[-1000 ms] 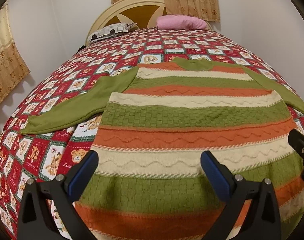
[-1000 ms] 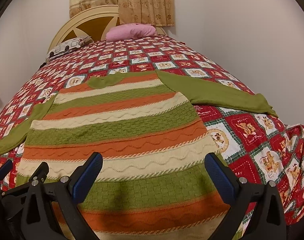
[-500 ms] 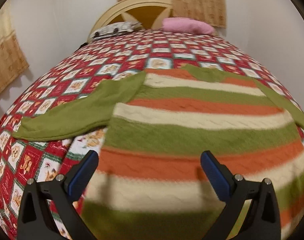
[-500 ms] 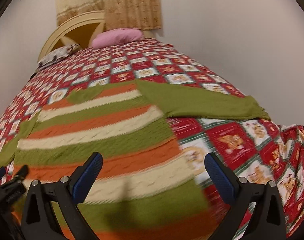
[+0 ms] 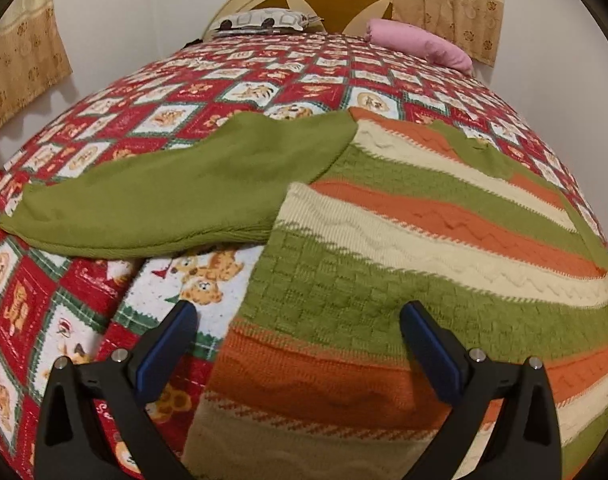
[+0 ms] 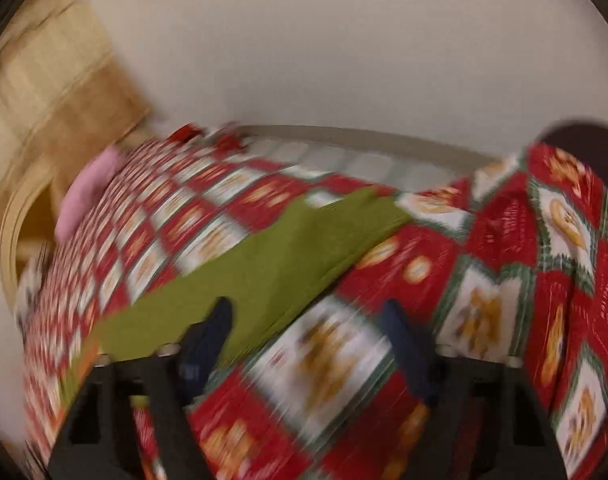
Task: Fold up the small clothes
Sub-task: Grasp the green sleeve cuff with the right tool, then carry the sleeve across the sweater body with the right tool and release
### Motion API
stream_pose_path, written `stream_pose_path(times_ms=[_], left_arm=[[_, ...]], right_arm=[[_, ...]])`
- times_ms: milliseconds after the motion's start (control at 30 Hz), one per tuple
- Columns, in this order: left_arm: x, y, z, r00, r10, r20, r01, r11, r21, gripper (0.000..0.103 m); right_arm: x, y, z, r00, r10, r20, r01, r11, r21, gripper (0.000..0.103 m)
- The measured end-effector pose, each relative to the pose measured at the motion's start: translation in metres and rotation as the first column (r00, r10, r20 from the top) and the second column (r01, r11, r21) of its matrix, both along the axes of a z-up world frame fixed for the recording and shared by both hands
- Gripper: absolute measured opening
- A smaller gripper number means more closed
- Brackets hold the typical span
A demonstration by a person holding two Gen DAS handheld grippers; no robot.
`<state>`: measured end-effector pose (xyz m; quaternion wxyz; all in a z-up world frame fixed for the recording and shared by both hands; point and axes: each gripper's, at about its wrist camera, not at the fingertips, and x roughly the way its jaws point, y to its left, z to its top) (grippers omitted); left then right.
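Left wrist view is showing the left gripper (image 5: pixel 296 340) hovering with its blue-padded jaws spread wide and holding nothing, poised over the side edge of the striped green, orange and cream knitted sweater (image 5: pixel 423 240). Beyond the gripper, the sweater's plain green left sleeve (image 5: pixel 164 196) is lying stretched out flat on the red teddy-bear patchwork bedspread (image 5: pixel 264 76). A second ago this gripper was sitting over the hem; it has been sliding outward toward the sleeve. In the right wrist view, heavily blurred by motion, the right gripper (image 6: pixel 307 332) is likewise open and empty, and has been swinging away from the body to the green right sleeve (image 6: pixel 264 268), near the bed's edge. Both hands are probably lining up to pinch the sleeves and fold them inward; no fold is made yet.
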<state>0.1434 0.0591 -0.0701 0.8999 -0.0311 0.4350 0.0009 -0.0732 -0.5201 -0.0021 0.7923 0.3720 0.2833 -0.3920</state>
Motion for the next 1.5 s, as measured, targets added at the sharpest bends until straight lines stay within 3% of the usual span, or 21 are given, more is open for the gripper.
stream_pose_path(times_ms=[33, 100, 200, 433, 467, 533, 633, 833, 1000, 1100, 1200, 1333, 1500], left_arm=[[0.001, 0.001, -0.001, 1.000, 0.002, -0.003, -0.002, 1.000, -0.009, 0.103], [0.002, 0.001, -0.001, 1.000, 0.004, -0.006, -0.004, 1.000, -0.014, 0.103], [0.003, -0.001, -0.002, 1.000, 0.003, -0.009, -0.003, 1.000, -0.005, 0.103], [0.007, 0.000, -0.005, 1.000, 0.003, -0.015, -0.003, 1.000, -0.001, 0.103], [0.007, 0.001, -0.005, 1.000, 0.003, -0.015, -0.003, 1.000, -0.001, 0.103], [0.007, 0.001, -0.005, 1.000, 0.003, -0.015, -0.003, 1.000, -0.001, 0.103], [0.007, 0.001, -0.005, 1.000, 0.002, -0.015, -0.002, 1.000, -0.001, 0.103], [0.007, 0.001, -0.005, 1.000, 0.002, -0.014, -0.003, 1.000, -0.004, 0.103], [0.007, 0.001, -0.005, 1.000, 0.003, -0.013, -0.003, 1.000, -0.006, 0.103], [0.008, 0.001, -0.005, 1.000, 0.002, -0.011, -0.002, 1.000, -0.010, 0.103], [0.007, 0.002, -0.005, 1.000, 0.002, -0.009, -0.002, 1.000, -0.017, 0.103], [0.006, 0.003, -0.005, 1.000, 0.001, -0.008, -0.001, 1.000, -0.020, 0.103], [0.006, 0.004, -0.005, 1.000, 0.000, -0.005, 0.000, 0.999, -0.033, 0.103]], right_arm=[[0.000, -0.012, -0.004, 1.000, -0.023, -0.005, 0.023, 1.000, 0.018, 0.054], [0.002, -0.040, -0.018, 0.997, -0.064, -0.039, 0.066, 0.995, 0.075, 0.053], [0.003, -0.067, -0.041, 0.996, -0.092, -0.013, 0.092, 0.977, 0.194, 0.054], [0.014, -0.090, -0.050, 0.992, -0.126, -0.016, 0.126, 0.977, 0.171, 0.052], [0.015, -0.093, -0.050, 0.992, -0.122, -0.020, 0.124, 0.979, 0.162, 0.048], [0.022, -0.095, -0.050, 0.994, -0.087, -0.071, 0.095, 0.989, 0.116, 0.016], [0.025, -0.094, -0.048, 0.996, -0.040, -0.075, 0.046, 0.996, 0.083, 0.008], [0.003, -0.071, 0.003, 0.999, -0.045, 0.021, 0.046, 0.998, -0.049, 0.007], [0.026, -0.003, 0.067, 0.991, 0.129, 0.036, -0.118, 0.969, -0.218, 0.007], [0.059, 0.058, 0.095, 0.960, 0.281, 0.020, -0.264, 0.921, -0.286, 0.007], [0.098, 0.121, 0.105, 0.907, 0.420, 0.000, -0.398, 0.859, -0.322, 0.007], [0.141, 0.201, 0.101, 0.820, 0.573, -0.007, -0.545, 0.777, -0.314, 0.007], [0.184, 0.281, 0.079, 0.723, 0.690, -0.025, -0.664, 0.685, -0.299, 0.007]])
